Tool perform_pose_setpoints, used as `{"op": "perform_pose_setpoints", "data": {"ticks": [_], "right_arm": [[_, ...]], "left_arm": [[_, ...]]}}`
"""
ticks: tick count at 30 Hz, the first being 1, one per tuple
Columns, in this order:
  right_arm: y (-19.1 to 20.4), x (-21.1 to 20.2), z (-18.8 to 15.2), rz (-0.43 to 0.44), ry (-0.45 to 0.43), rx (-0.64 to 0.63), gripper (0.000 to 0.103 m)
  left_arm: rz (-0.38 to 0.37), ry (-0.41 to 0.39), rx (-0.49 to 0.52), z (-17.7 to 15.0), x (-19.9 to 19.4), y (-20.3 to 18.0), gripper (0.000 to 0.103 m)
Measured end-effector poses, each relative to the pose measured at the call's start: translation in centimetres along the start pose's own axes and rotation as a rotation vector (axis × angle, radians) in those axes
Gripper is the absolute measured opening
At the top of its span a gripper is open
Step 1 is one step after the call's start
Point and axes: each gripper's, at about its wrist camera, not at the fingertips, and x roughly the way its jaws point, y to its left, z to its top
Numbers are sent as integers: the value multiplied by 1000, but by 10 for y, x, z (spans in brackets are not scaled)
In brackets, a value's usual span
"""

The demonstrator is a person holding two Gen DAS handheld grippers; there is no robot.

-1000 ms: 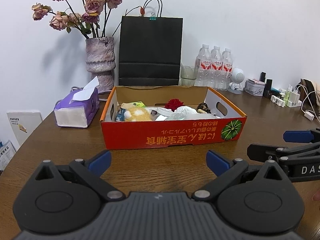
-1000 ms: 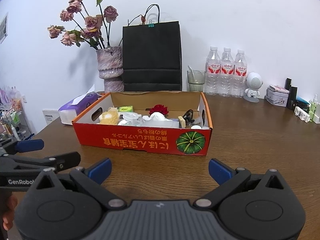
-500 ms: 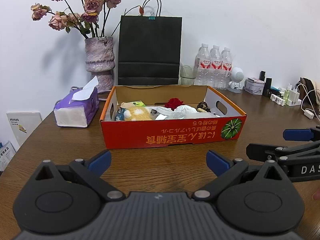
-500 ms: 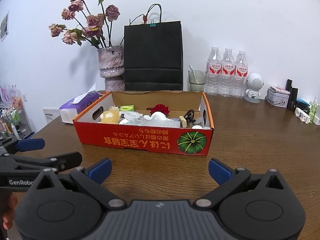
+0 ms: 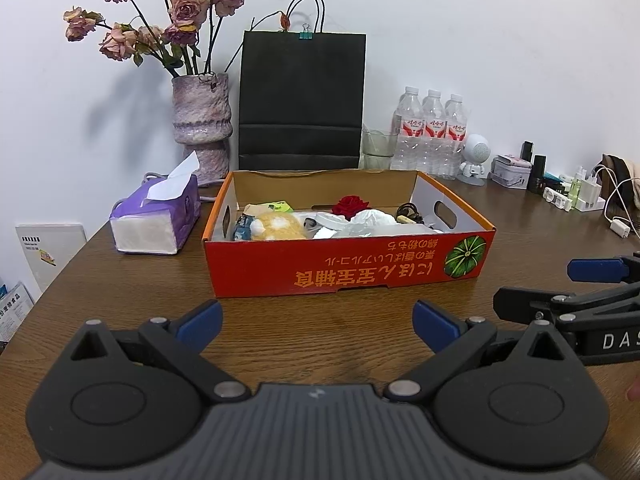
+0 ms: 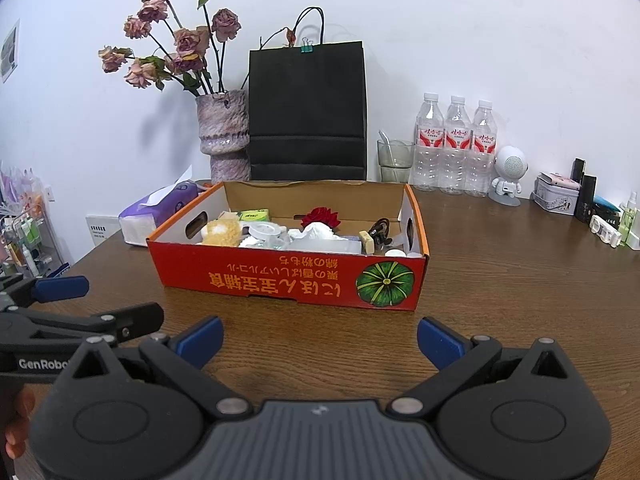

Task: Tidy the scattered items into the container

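1. Change since the previous views: almost none. The red shallow cardboard box with a pumpkin print (image 5: 348, 268) sits a little lower in both views than a second ago; both claws keep their place, drawn back from it. Judgement: the tidying appears complete or nearly so, and the claws are at rest.
2. Left claw (image 5: 316, 322): jaws spread wide, nothing between the blue pads, low over bare worktop in front of the box.
3. Right claw (image 6: 318, 334): jaws likewise spread and empty, just beside the left claw.
4. Task items: all lie inside the box, including a yellow plush toy (image 5: 278, 226), a red fabric rose (image 5: 352, 205) and crumpled white plastic wrapping (image 5: 374, 218). No loose item shows on the brown wooden worktop (image 5: 132, 280) between claws and box.
5. Surroundings, well apart from the claws:
   - purple tissue pack (image 5: 158, 220), left of the box;
   - mottled ceramic vase of dried roses (image 5: 202, 124) and black paper bag (image 5: 302, 100), behind it;
   - three clear water bottles (image 5: 434, 132), behind right.
6. Obstructions: none between claws and box.
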Motion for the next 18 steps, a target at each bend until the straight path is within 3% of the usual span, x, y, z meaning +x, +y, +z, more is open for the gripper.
{"op": "perform_pose_setpoints", "data": {"ticks": [18], "right_arm": [[1,0,-2,0,4,0,103]], "left_arm": [[13,0,5,-3,0,0,103]]}}
